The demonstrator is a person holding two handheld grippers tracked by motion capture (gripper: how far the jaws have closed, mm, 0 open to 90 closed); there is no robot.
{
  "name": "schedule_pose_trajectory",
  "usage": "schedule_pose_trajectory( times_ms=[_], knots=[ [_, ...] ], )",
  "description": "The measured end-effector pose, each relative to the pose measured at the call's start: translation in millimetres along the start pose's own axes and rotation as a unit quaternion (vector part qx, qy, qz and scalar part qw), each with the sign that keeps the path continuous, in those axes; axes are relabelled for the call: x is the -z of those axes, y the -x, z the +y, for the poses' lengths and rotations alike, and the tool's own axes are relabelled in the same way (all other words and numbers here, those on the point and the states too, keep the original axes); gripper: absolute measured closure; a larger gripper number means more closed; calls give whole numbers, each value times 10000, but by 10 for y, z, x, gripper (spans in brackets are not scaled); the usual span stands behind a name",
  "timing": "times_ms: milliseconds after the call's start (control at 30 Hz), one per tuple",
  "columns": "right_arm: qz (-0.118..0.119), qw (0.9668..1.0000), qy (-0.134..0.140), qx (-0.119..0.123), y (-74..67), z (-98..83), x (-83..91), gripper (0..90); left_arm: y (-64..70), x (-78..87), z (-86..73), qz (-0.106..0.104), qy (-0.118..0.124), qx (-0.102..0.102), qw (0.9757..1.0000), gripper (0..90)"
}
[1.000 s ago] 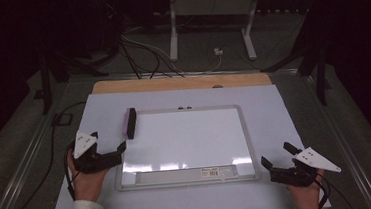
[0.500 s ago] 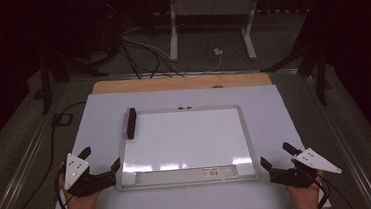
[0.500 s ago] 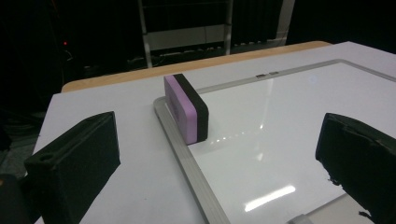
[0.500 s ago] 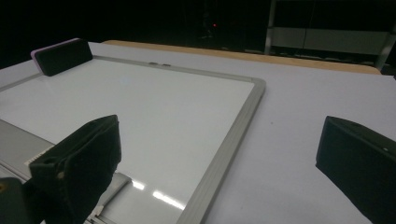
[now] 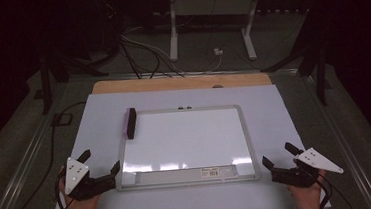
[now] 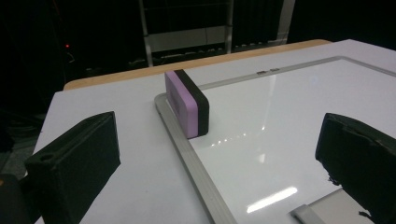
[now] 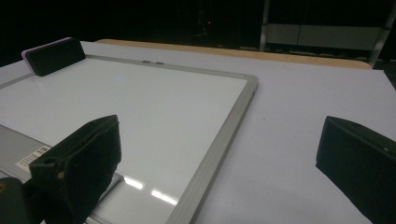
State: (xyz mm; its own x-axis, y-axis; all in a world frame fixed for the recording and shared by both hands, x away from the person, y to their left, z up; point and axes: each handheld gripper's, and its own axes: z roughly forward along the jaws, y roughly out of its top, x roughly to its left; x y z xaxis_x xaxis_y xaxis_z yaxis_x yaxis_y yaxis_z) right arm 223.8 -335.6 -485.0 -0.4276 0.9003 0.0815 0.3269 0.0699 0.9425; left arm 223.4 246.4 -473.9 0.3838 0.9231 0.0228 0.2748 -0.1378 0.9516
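- The left gripper (image 5: 99,163) rests at the near left corner of the whiteboard (image 5: 186,139), jaws spread wide and empty.
- The right gripper (image 5: 280,158) sits off the board's near right corner, jaws equally wide, holding nothing.
- The purple-and-black eraser (image 5: 131,123) stands on edge at the whiteboard's far left frame, well apart from both grippers.

Small printed label (image 5: 212,171) on whiteboard (image 5: 191,139) tray, lettering too small to read

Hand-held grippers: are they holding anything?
No. The left hand-held gripper and right hand-held gripper are both open, holding nothing; the eraser stands untouched on the whiteboard.
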Motion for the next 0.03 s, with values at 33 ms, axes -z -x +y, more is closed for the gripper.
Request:
schedule_pose_trajectory(
  times_ms=[33],
  knots=[
    [-6, 10000, -12, -26, 0, -2, -6, 3, -4, 2, -2, 13, -12, -3, 10000, 7]
  ],
)
